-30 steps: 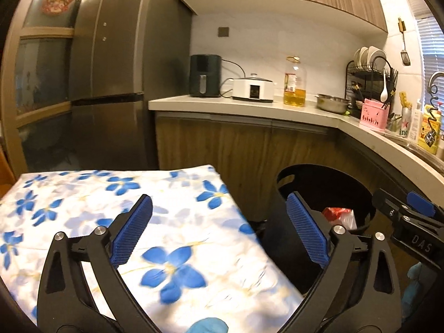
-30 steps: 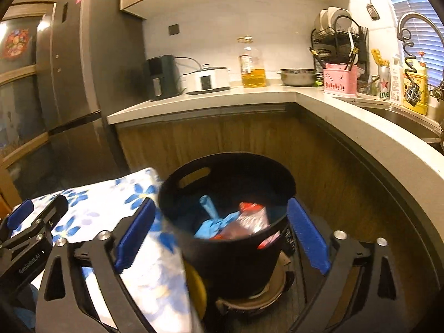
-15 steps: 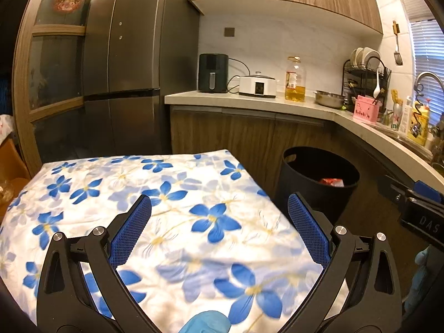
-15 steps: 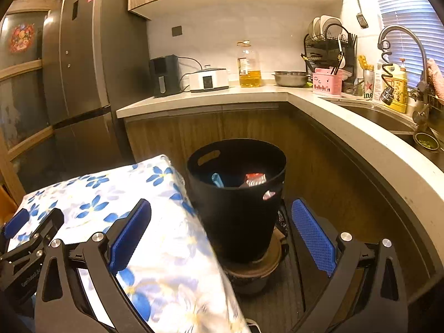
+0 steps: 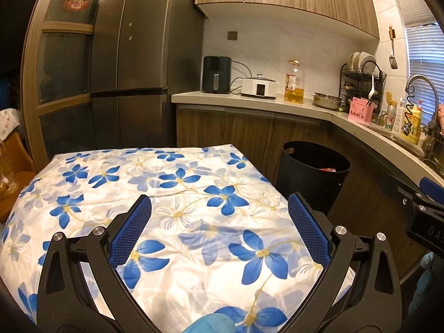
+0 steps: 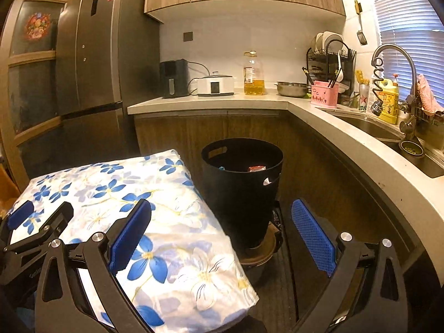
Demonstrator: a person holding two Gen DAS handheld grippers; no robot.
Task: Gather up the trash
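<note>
Looks close to finished, judging by how things lie: no loose trash visible anywhere on the flowered tablecloth (image 5: 177, 194), only bare cloth across the whole top in both views. Left gripper (image 5: 219, 222) spread wide over the cloth, holding nothing; right gripper (image 6: 219, 230) equally wide apart and empty, poised above the table's near corner and the dark floor. Trash already gathered in the black bin (image 6: 241, 191), standing on the floor just beside the table corner, in front of the wooden cabinets. Inside, only a glimpse over the rim: a red wrapper (image 6: 256, 168) with a clear plastic look, and a small scrap of blue (image 6: 221, 168) at the left; anything deeper hidden by the bin's wall. From the left view, just a sliver of the red piece showing. Apparently nothing left to pick up within sight, though the floor behind the table and the table's near edge stay out of view. Something blue at the bottom edge of the left view, too cropped to identify.
</note>
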